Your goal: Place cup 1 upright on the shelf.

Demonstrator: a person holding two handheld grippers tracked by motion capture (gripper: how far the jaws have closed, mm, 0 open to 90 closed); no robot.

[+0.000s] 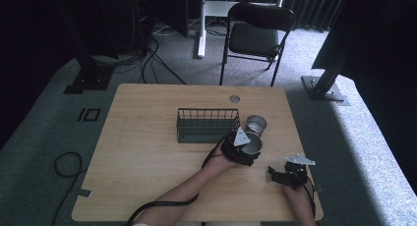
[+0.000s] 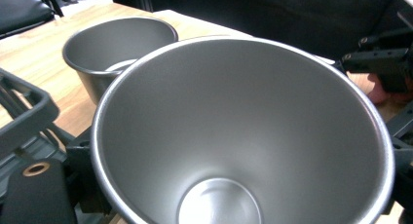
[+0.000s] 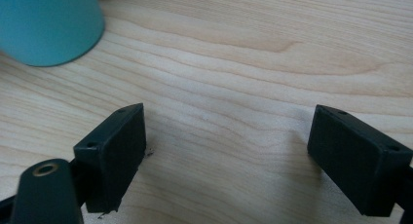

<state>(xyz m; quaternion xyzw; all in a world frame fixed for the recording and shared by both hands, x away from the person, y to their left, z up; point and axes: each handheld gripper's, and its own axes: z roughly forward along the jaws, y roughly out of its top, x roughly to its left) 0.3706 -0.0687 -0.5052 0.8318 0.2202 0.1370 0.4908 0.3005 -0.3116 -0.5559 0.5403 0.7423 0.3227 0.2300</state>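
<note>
Between the jaws of the left gripper [image 1: 244, 150], the wide grey metal cup [image 2: 243, 131] had a smooth, brushed satin inside with a brighter polished rim. Just beyond it, the smaller grey metal cup [image 2: 117, 46] looked duller and matt. Under the matt black plastic jaws of the right gripper [image 3: 229, 156], the pale wooden table [image 3: 253, 68] showed fine grain and a soft sheen. The dark wire basket [image 1: 207, 124] looked matt-coated.
</note>
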